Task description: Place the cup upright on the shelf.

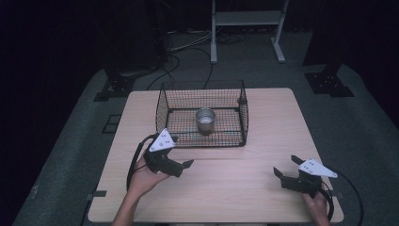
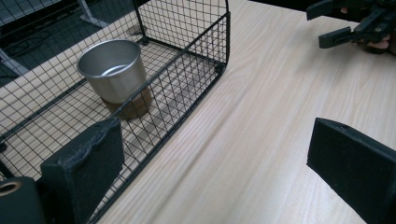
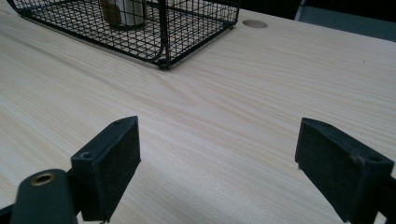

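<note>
Metal cup: upright inside the wire basket, near the middle of its floor, on a brown disc.
Left gripper: just in front of the basket's near-left corner, jaws wide apart, holding nothing, above the table.
Obstruction: basket's near mesh wall stands between the left gripper and the cup.
Right gripper: well apart from the basket, near the table's front right; jaws spread wide, empty, bare wood between them.
Far side: grey floor, cables, white frame legs.

Metal cup stands upright inside wire basket.
</note>
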